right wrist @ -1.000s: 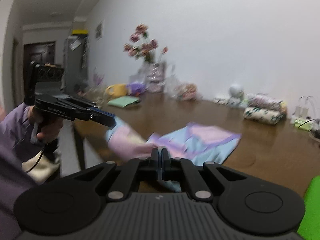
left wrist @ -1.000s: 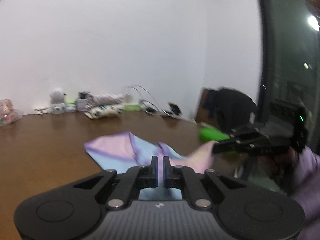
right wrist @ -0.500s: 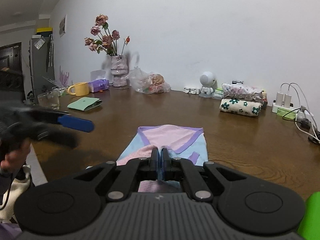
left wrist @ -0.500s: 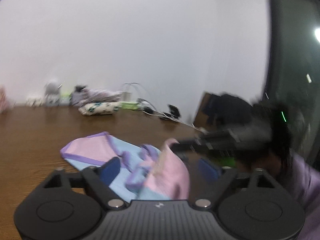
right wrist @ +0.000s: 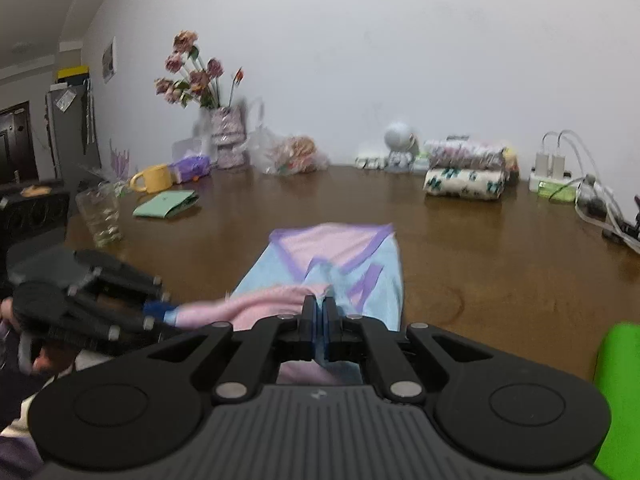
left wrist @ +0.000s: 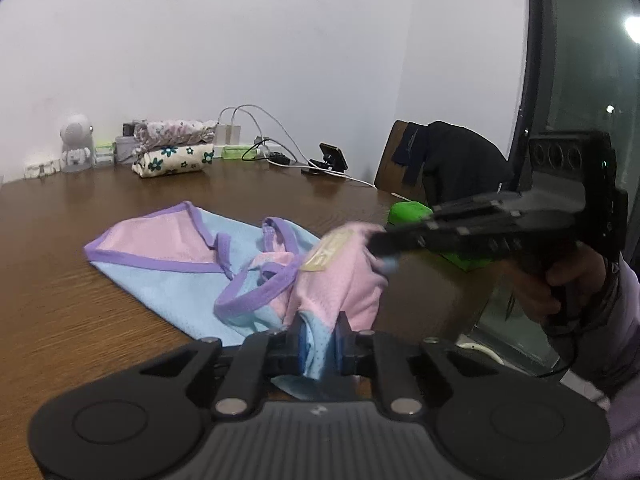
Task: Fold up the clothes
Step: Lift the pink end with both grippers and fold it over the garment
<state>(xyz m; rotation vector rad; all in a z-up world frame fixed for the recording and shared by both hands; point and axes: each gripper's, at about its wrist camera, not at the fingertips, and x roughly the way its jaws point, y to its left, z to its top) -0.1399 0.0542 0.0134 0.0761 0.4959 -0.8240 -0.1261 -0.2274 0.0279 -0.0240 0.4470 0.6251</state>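
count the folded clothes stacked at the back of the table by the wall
2: a flowered cream bundle at the bottom, a pale patterned bundle lying on top of it. More may hide behind them.

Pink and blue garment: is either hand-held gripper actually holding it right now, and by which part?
Both hold the garment. The left hand-held gripper, whose jaws have just been closing, pinches its bunched near edge; the right hand-held gripper is shut on the same near end.
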